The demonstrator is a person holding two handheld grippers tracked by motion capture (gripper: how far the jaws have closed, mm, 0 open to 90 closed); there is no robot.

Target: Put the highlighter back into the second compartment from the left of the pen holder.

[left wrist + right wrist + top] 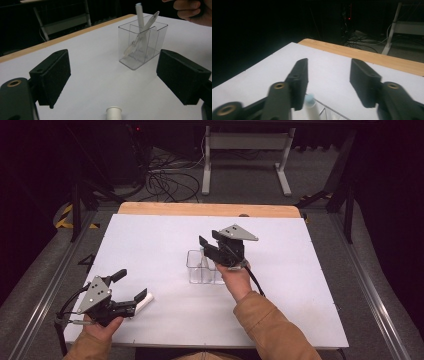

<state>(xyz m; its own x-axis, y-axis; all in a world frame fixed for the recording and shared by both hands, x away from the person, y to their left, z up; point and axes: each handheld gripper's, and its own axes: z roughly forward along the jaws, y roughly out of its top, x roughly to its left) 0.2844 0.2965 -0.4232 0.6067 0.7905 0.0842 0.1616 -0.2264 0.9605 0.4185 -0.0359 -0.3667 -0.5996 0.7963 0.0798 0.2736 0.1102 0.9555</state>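
A clear plastic compartment box [196, 268] stands at the table's middle. In the left gripper view, the box [150, 50] holds an upright white tube [139, 15] and a clear plastic spoon [143, 32] leaning in it. My right gripper [205, 247] hovers just above the box, open. In its own view the right gripper [328, 75] has nothing between its jaws; the tube's pale blue tip [310, 98] shows below them. My left gripper [132, 284] is open near the front left. A short white cylinder [145, 301] lies by its jaws, and its end [113, 112] shows low between them, untouched.
A white sheet [150, 235] covers the table, with a wooden strip [200, 209] along the far edge. Beyond it are floor cables [167, 182] and a white table frame [245, 155]. The person's hand [192, 10] shows above the box.
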